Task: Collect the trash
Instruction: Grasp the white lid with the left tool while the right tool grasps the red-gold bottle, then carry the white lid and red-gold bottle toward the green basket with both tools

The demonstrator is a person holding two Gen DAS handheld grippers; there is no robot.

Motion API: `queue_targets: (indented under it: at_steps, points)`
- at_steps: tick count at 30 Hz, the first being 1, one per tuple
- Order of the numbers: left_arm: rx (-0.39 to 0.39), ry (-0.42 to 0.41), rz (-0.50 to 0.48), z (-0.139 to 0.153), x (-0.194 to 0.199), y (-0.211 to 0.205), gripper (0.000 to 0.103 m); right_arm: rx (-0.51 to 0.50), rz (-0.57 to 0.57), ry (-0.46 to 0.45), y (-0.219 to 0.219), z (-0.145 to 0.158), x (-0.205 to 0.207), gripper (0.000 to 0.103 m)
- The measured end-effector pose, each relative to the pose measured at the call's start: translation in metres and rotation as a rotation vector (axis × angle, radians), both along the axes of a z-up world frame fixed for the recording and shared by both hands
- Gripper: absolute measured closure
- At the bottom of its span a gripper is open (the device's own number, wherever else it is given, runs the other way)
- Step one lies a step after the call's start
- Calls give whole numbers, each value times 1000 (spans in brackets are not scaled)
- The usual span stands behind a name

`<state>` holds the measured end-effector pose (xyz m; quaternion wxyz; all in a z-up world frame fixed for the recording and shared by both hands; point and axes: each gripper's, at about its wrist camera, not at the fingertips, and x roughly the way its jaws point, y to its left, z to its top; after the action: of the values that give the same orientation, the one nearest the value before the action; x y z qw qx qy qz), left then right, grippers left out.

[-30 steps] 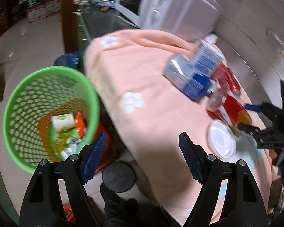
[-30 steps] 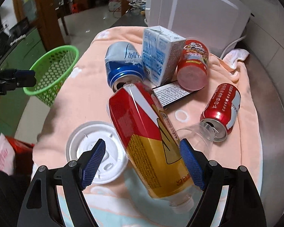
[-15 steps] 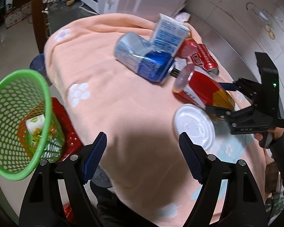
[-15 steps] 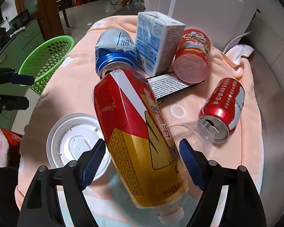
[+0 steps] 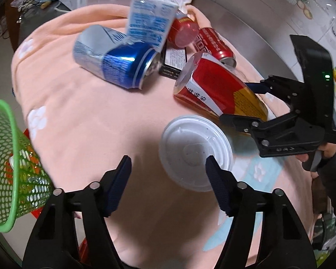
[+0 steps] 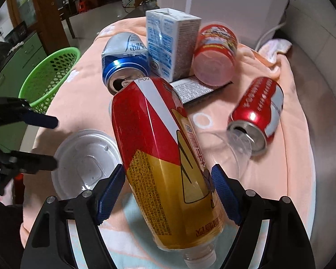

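Left gripper [image 5: 168,174] jaws just narrowing, empty; right gripper [image 6: 168,188] jaws apart, tilted downward.

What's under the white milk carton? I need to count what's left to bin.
A flat black box with white printed text pokes out from under the milk carton and the red cup. Its far end is covered, so anything beneath there is hidden.

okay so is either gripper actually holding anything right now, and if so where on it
The right gripper straddles the lower body of the red and gold bottle, but a firm grip cannot be told. The left gripper, its jaws just closing, is empty above the white lid.
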<state>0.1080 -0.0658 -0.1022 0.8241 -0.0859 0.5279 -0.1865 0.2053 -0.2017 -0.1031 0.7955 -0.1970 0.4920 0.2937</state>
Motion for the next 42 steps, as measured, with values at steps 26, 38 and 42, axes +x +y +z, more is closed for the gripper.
queue_targets:
  at_steps: [26, 38, 42]
  points:
    - [13, 19, 29, -8, 7, 12, 96, -48, -20, -50, 9, -3, -8, 27]
    - [-23, -50, 166, 26, -26, 90, 99, 97, -39, 16, 25, 19, -22, 28]
    - [-28, -70, 265, 32, -36, 128, 99, 142, -14, 38, 44, 27, -26, 28]
